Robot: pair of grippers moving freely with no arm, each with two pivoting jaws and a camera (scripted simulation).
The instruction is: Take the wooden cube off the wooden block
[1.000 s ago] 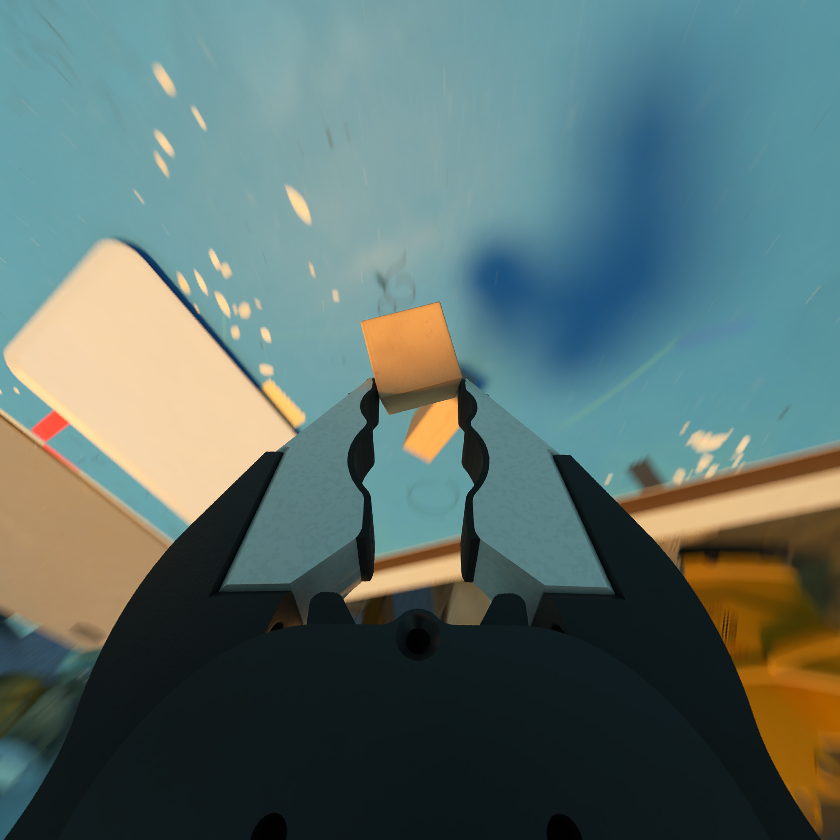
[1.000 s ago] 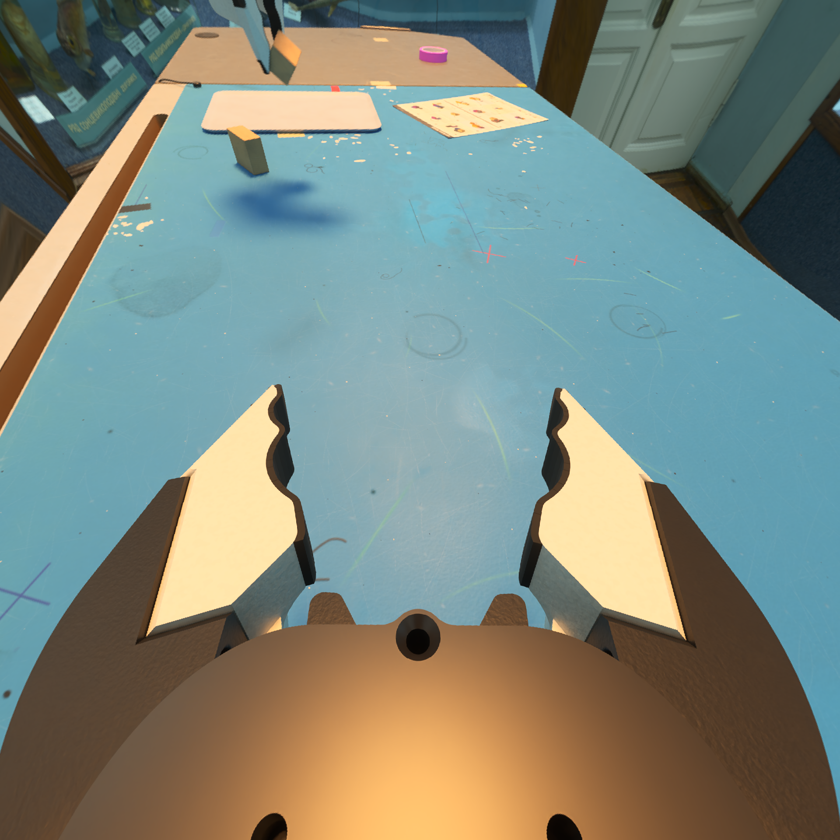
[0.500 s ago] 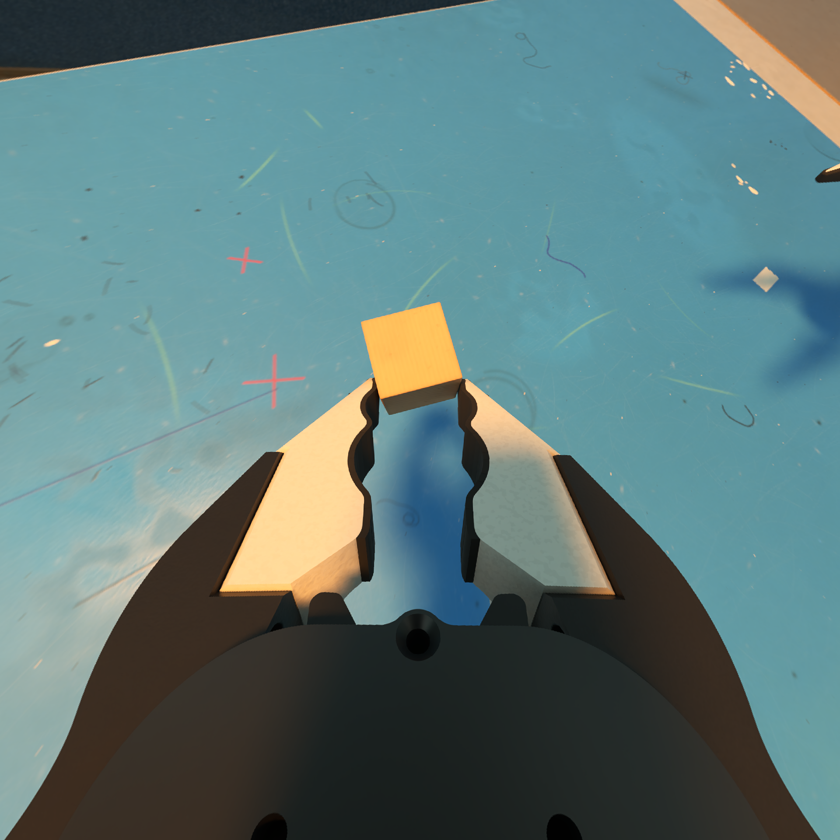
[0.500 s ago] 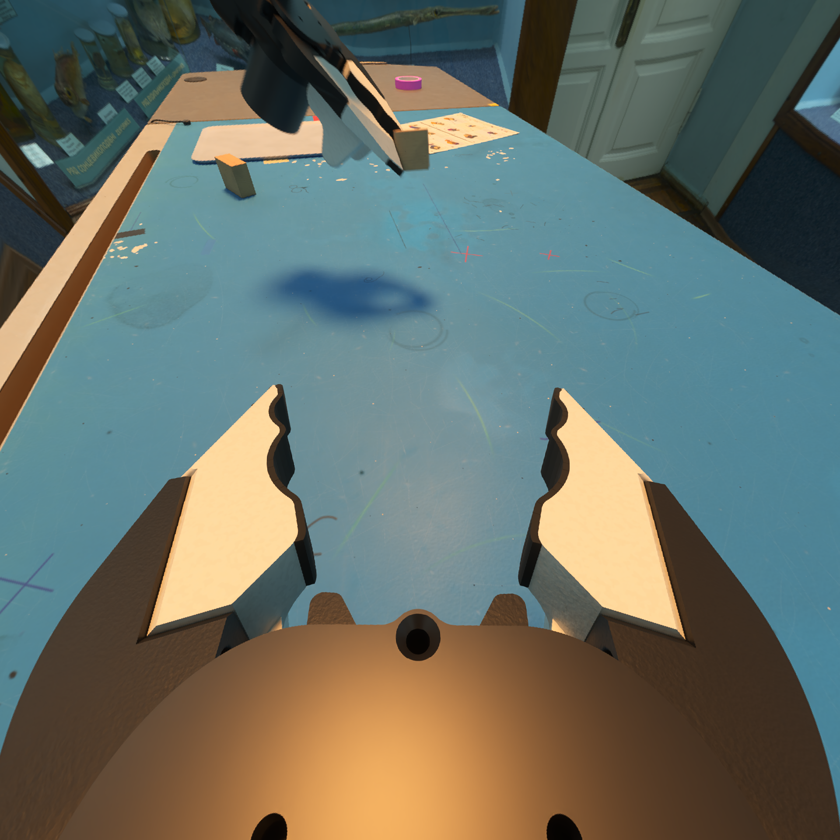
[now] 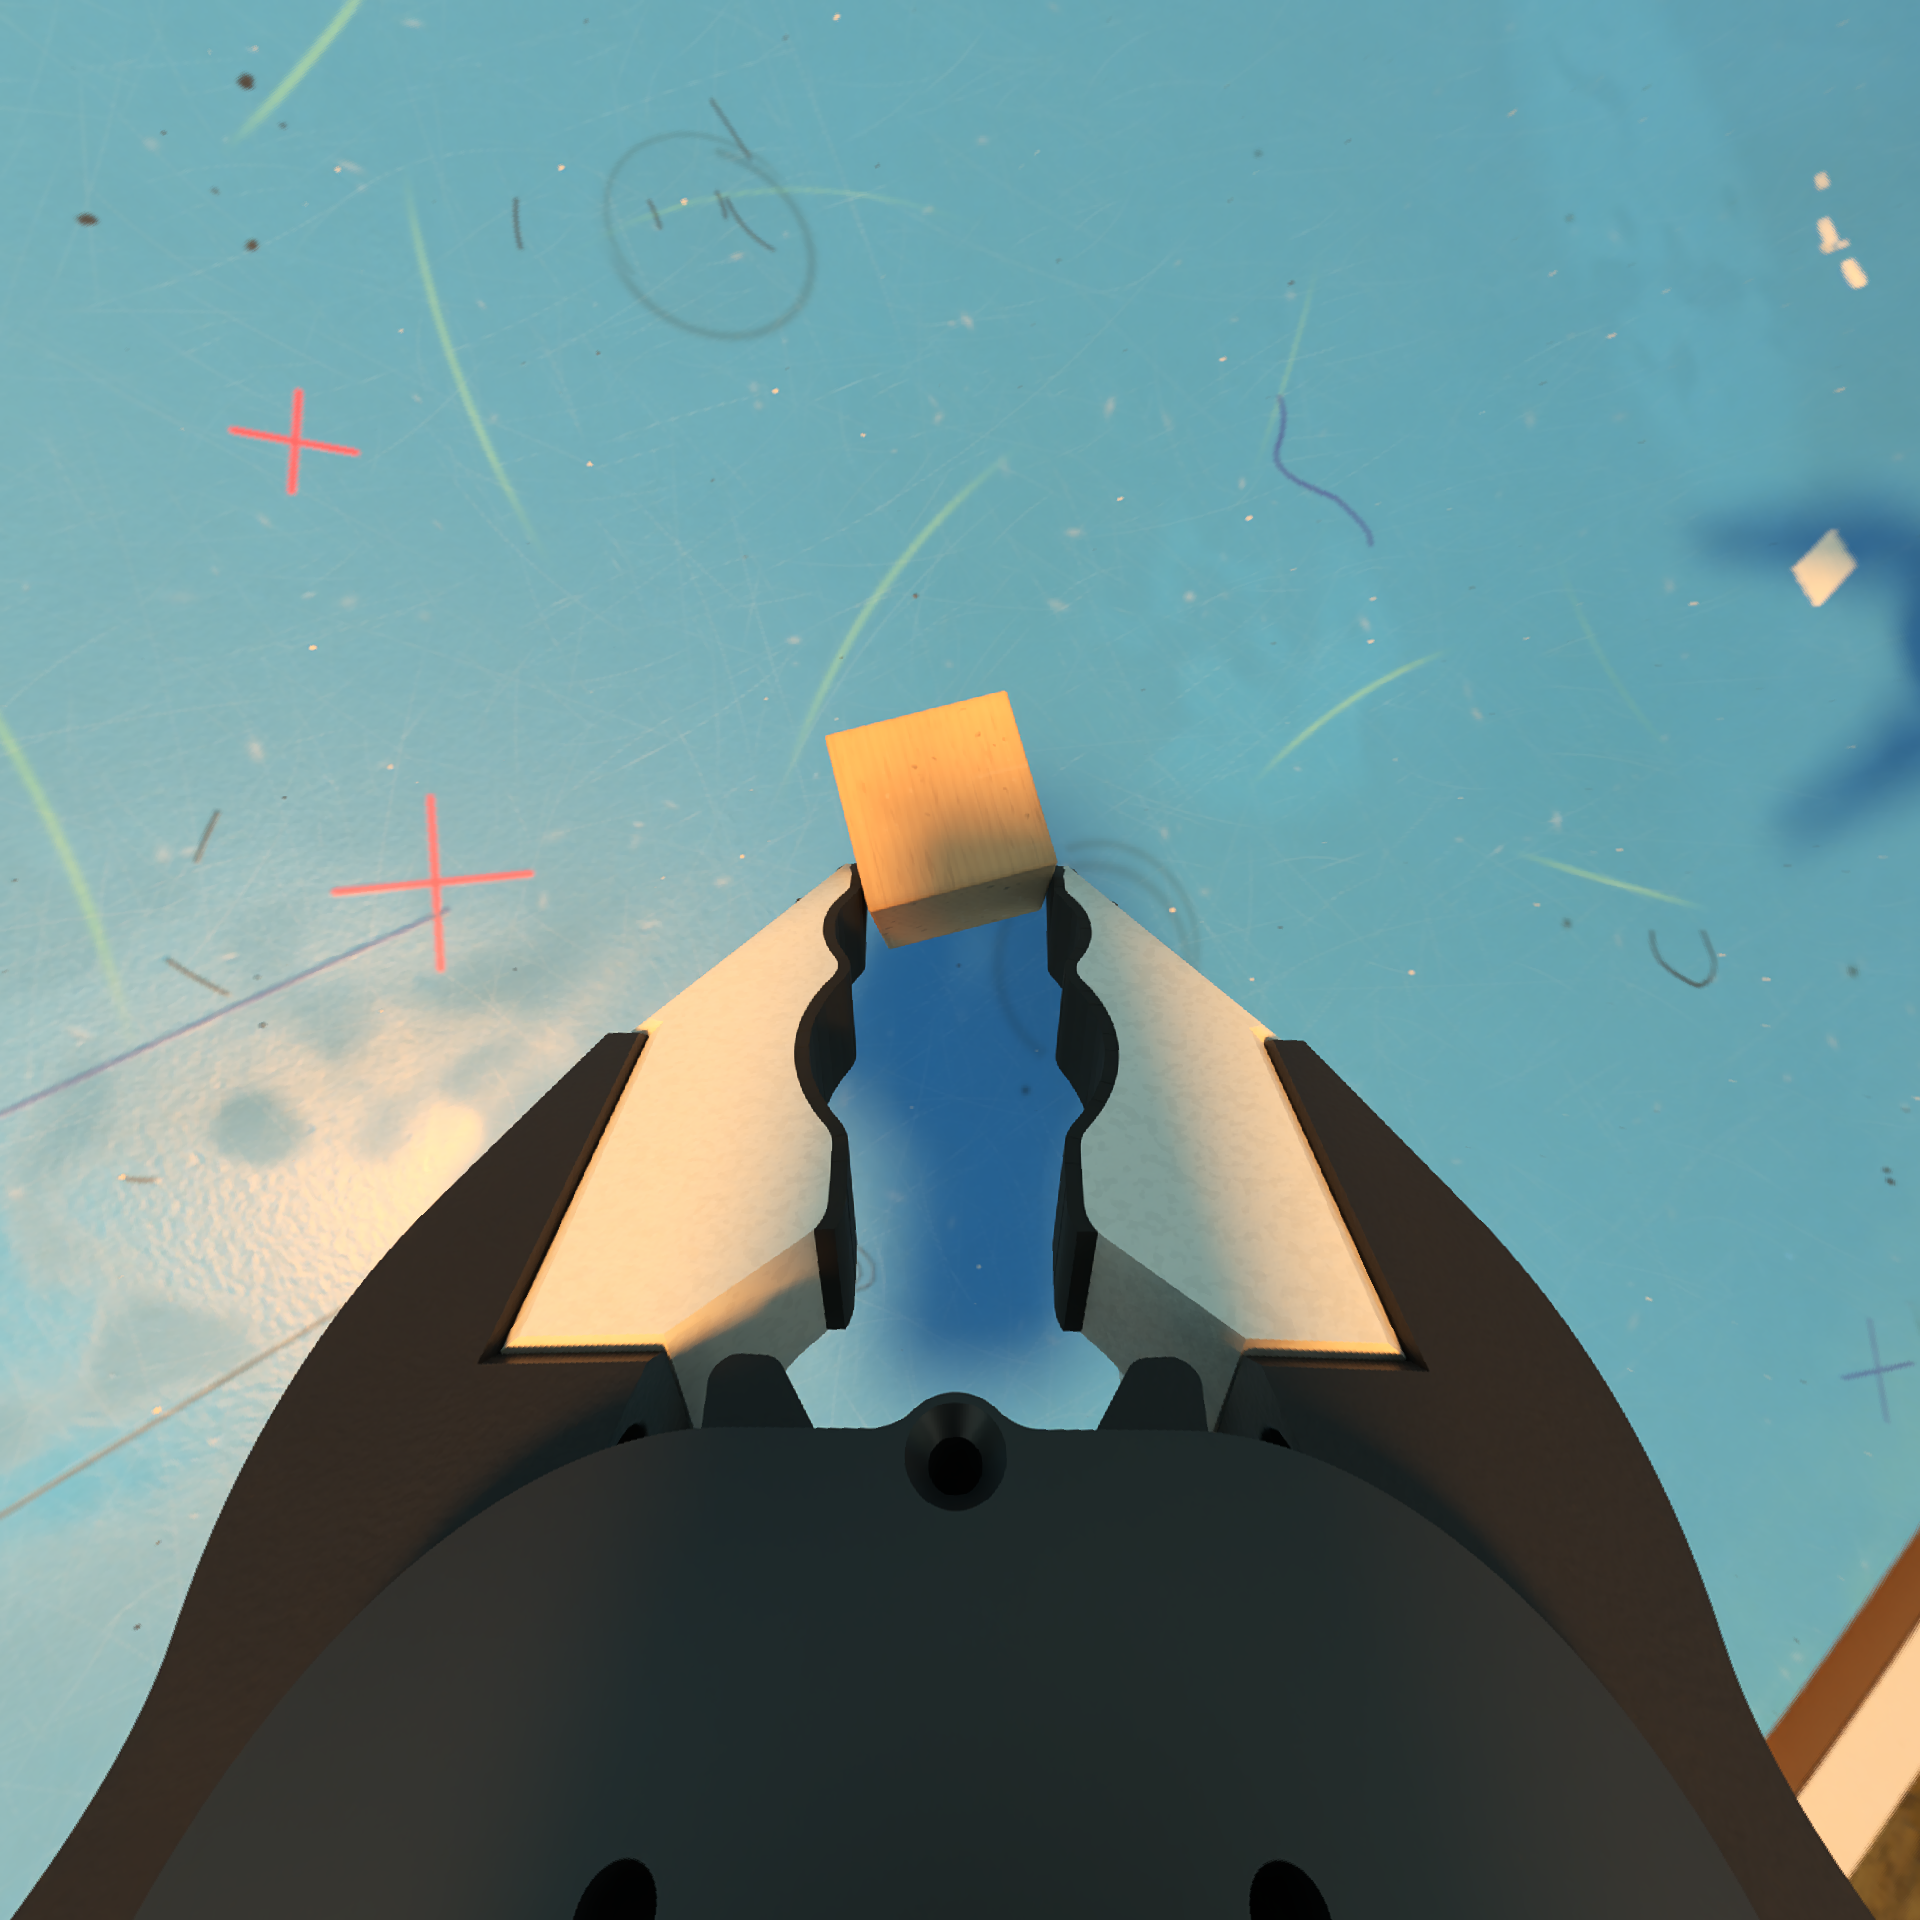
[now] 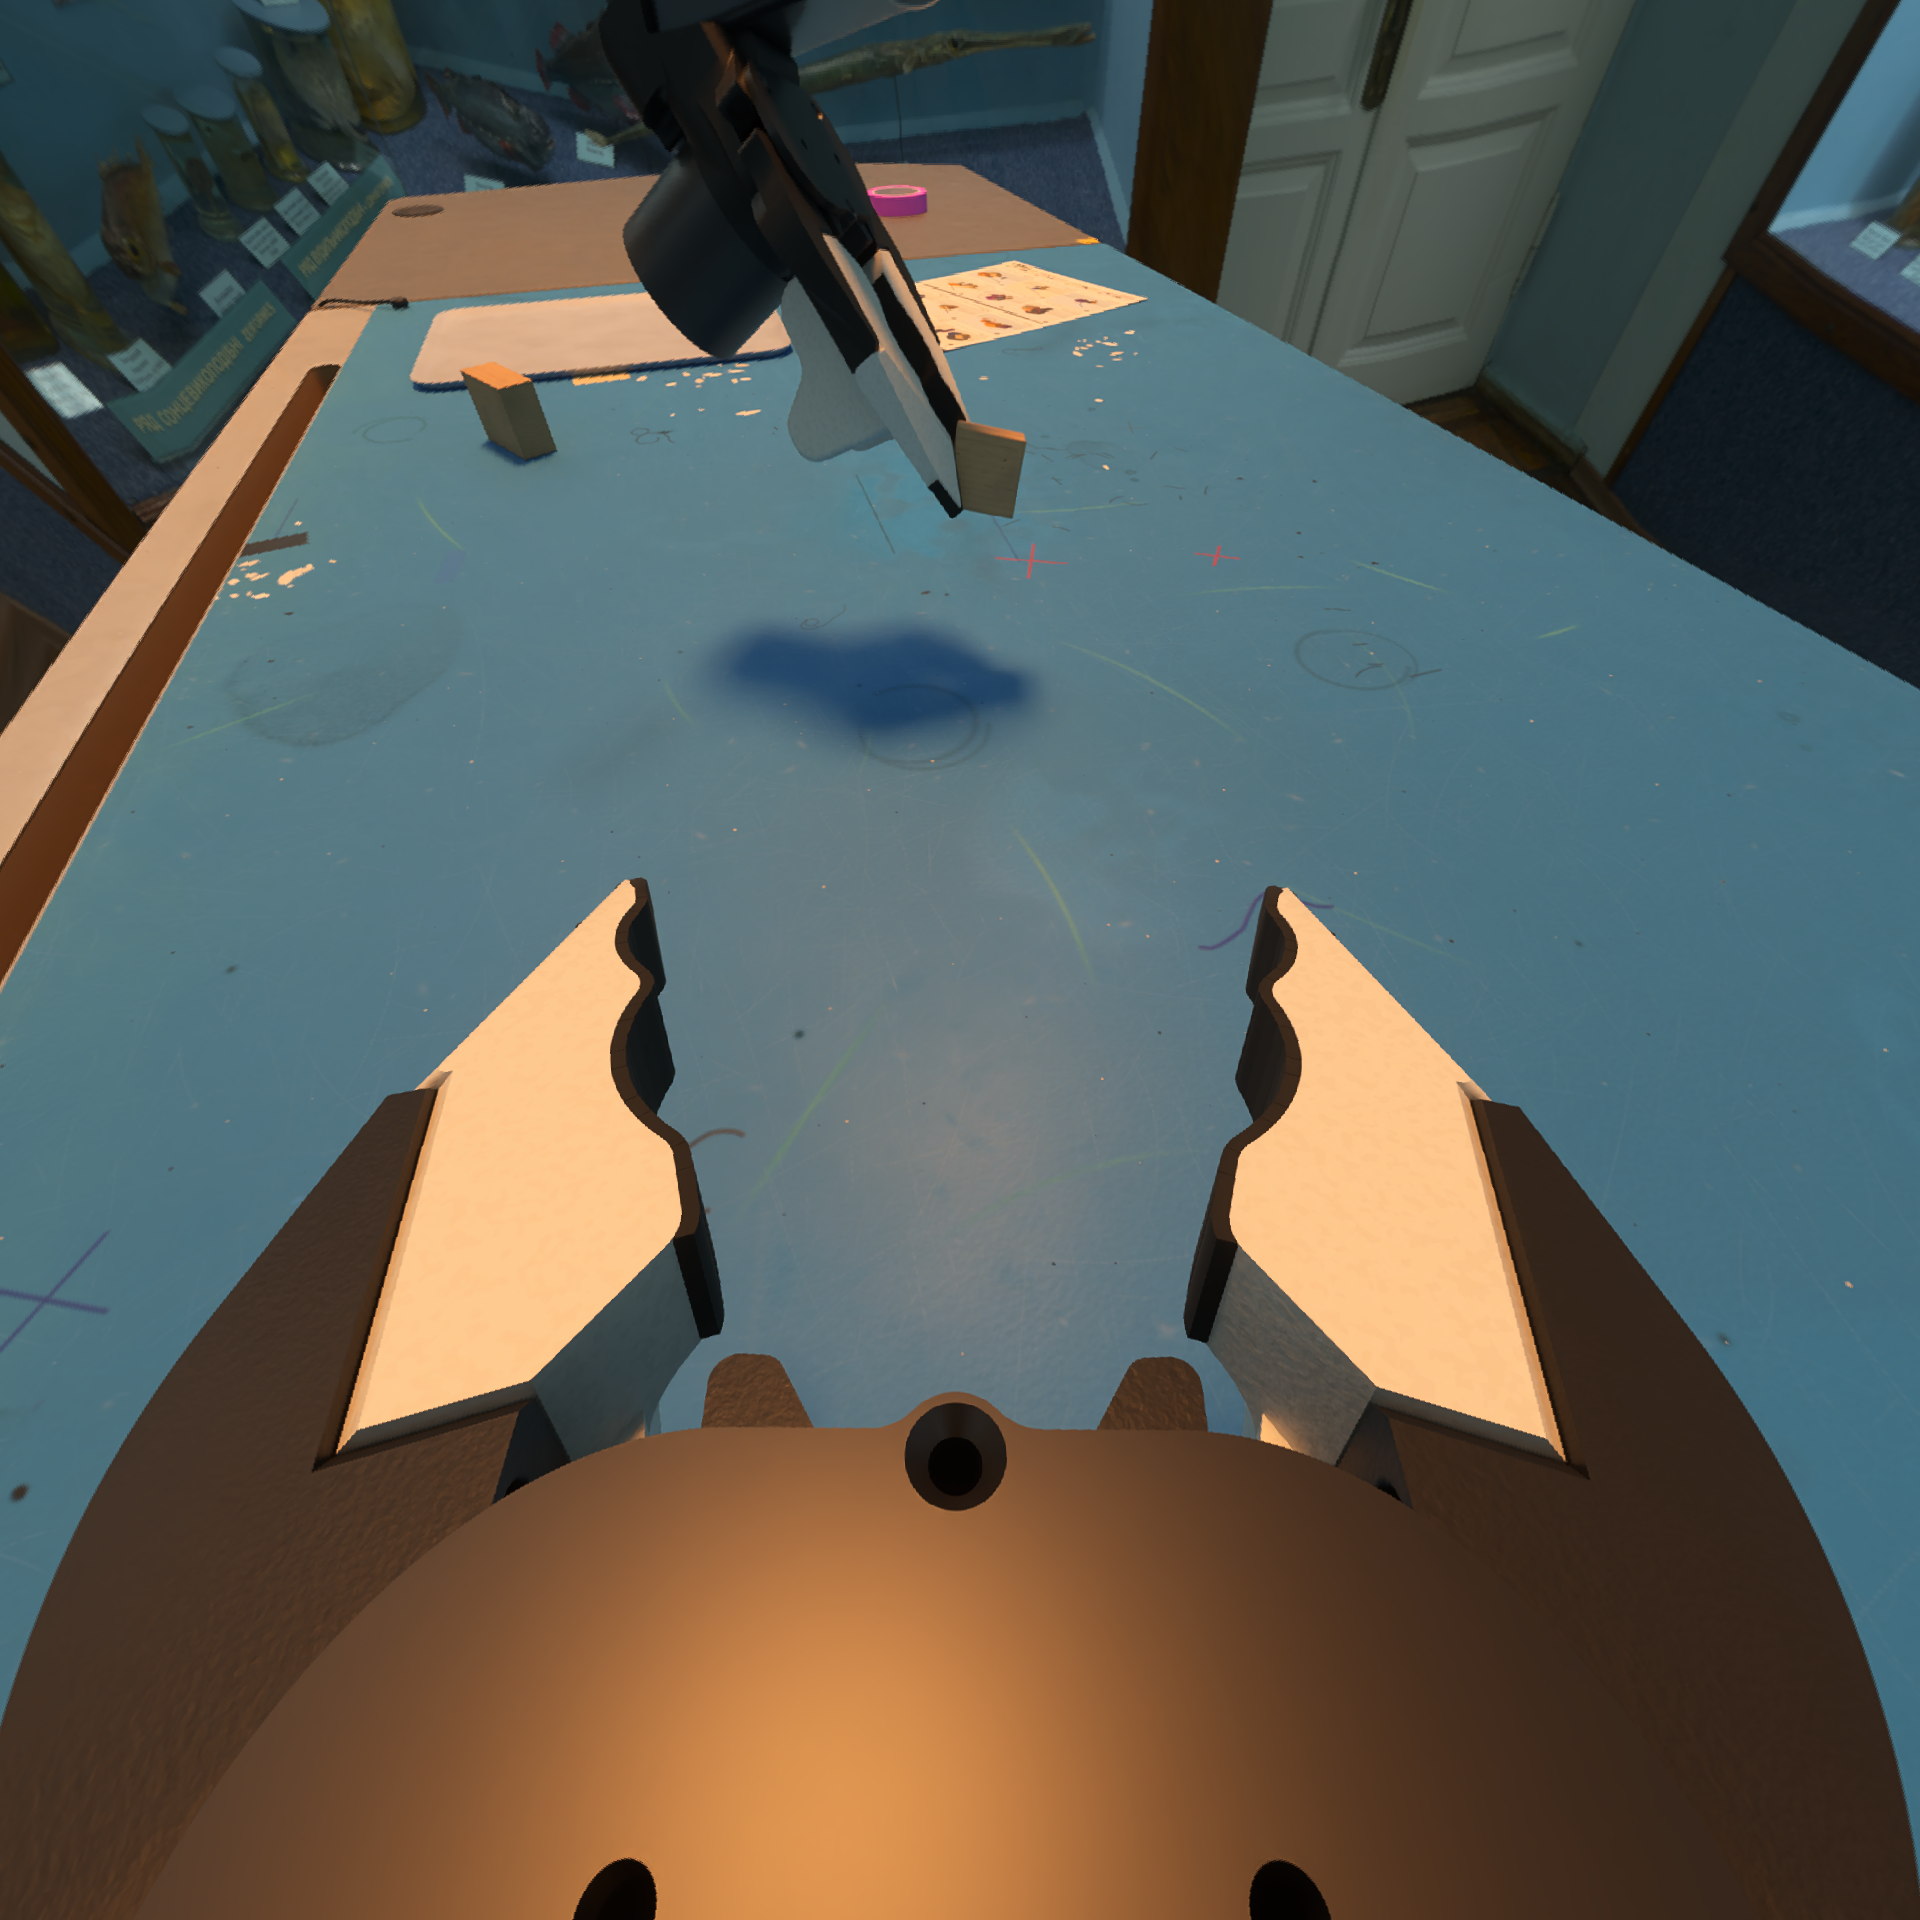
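My left gripper (image 5: 954, 896) is shut on the wooden cube (image 5: 940, 810), pinched between its fingertips above the blue table (image 5: 1351, 312). In the right wrist view the same gripper (image 6: 951, 488) hangs tilted over the table's middle with the cube (image 6: 992, 468) at its tip, well clear of the surface. The wooden block (image 6: 509, 408) stands alone on the table at the far left, with nothing on it. My right gripper (image 6: 954, 904) is open and empty, low over the near part of the table (image 6: 1455, 831).
A white mat (image 6: 540, 338) lies behind the block. A printed paper sheet (image 6: 1029, 296) lies at the far right, and a pink tape roll (image 6: 899, 200) on the brown table beyond. A wooden rail (image 6: 156, 592) runs along the left edge. A door stands at the back right.
My left gripper has carried the cube away from the block, toward the table's middle and lower, now pointing down at the table. My right gripper stays open and has barely shifted.
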